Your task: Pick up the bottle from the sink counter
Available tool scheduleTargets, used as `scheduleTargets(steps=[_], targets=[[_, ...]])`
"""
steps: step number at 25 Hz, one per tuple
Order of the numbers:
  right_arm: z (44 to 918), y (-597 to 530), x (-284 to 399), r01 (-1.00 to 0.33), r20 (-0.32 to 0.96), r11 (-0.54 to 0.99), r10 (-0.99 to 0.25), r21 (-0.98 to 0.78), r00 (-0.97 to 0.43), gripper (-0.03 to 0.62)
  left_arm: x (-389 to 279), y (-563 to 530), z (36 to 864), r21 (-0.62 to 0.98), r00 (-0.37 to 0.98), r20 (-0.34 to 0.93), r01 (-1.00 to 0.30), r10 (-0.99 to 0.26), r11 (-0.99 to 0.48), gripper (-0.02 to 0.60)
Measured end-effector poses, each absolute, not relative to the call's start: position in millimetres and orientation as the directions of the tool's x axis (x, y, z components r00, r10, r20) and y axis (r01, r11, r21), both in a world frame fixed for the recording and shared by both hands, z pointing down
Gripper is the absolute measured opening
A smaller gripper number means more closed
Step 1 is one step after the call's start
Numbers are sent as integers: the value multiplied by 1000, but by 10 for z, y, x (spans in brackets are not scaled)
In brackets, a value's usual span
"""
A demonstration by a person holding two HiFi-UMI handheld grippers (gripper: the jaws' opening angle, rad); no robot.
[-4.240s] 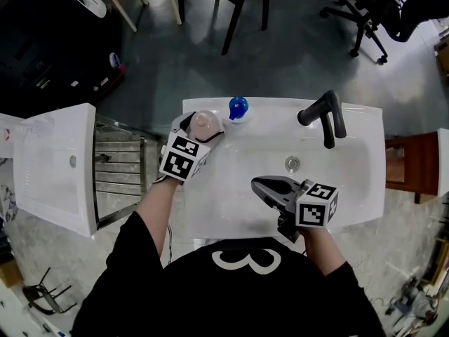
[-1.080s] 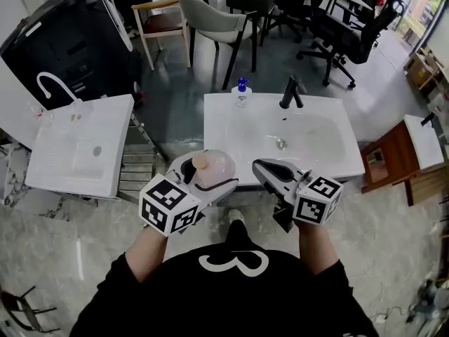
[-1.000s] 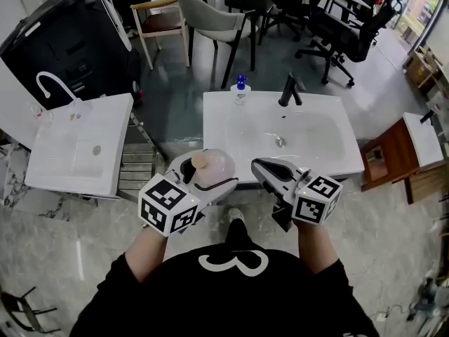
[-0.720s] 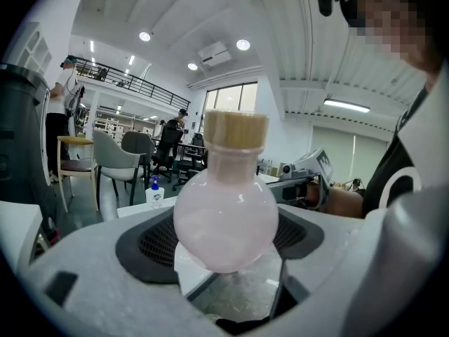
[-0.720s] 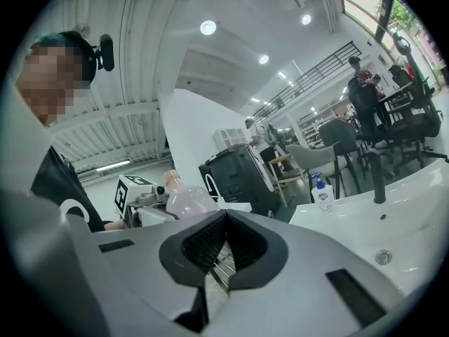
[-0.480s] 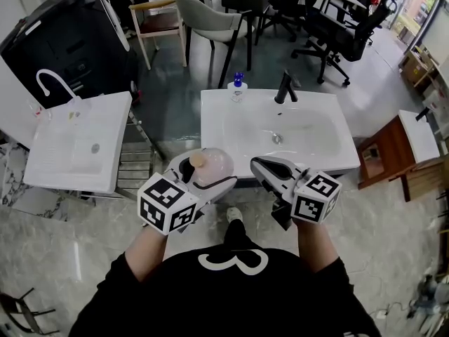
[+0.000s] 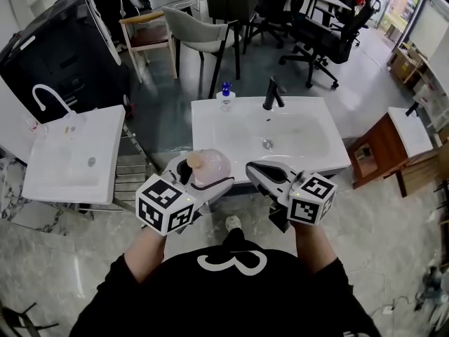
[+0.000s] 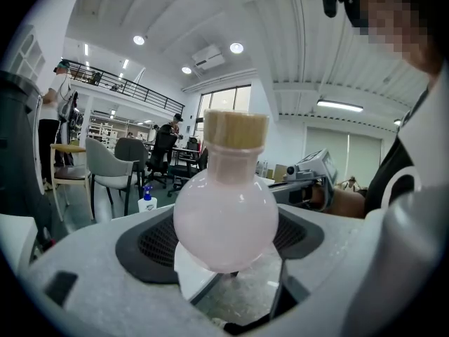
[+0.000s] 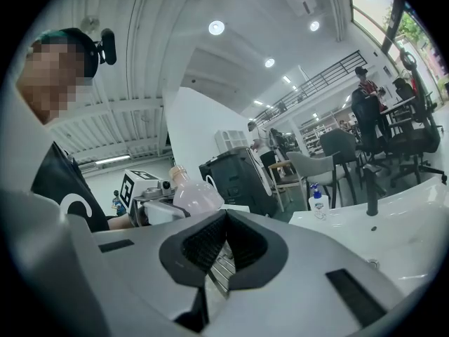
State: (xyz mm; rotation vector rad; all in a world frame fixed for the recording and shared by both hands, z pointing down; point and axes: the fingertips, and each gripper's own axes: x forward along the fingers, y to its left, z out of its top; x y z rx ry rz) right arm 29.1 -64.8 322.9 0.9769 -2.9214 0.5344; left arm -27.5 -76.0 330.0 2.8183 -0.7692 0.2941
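Bottle [image 8: 226,216] is off the sink counter [image 7: 309,149] and sits in our left gripper [image 7: 198,182]. The jaws are clamped on its round pink bulb, one on each side. Long axis is roughly upright, across the jaw line, with the tan cap on top. It is held close to our body, well apart from the counter ahead, so we judge the pick-up done.

Right gripper [image 7: 261,172] is just beside it with its jaws together on nothing.

On the counter's far edge are a blue-pump dispenser [image 7: 225,98] and a black faucet [image 7: 271,94].

The bulb hides the bottle's base and the exact pad contact. From the head view the jaws cover its lower half. We can't tell how secure the grip is.
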Motion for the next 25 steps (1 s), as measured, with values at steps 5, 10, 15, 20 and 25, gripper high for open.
scheduleTargets(steps=[5, 10, 15, 20, 25], targets=[[3176, -668, 368, -595, 118, 744, -590, -305, -799, 12, -224, -813, 3251, 141, 847, 244, -513, -472, -847, 400], [3164, -723, 437, -601, 118, 740, -597, -300, -794, 12, -180, -866, 3246, 146, 849, 243, -510, -469, -848, 400], [3190, -725, 422, -597, 116, 746, -592, -295, -797, 12, -210, -871, 3279, 148, 847, 247, -513, -471, -845, 400], [3173, -736, 404, -601, 114, 742, -597, -296, -794, 12, -231, -870, 3249, 146, 847, 243, -514, -473, -845, 400], [3206, -698, 374, -600, 122, 745, -593, -290, -796, 12, -243, -854, 3264, 148, 848, 238, -513, -472, -846, 400]])
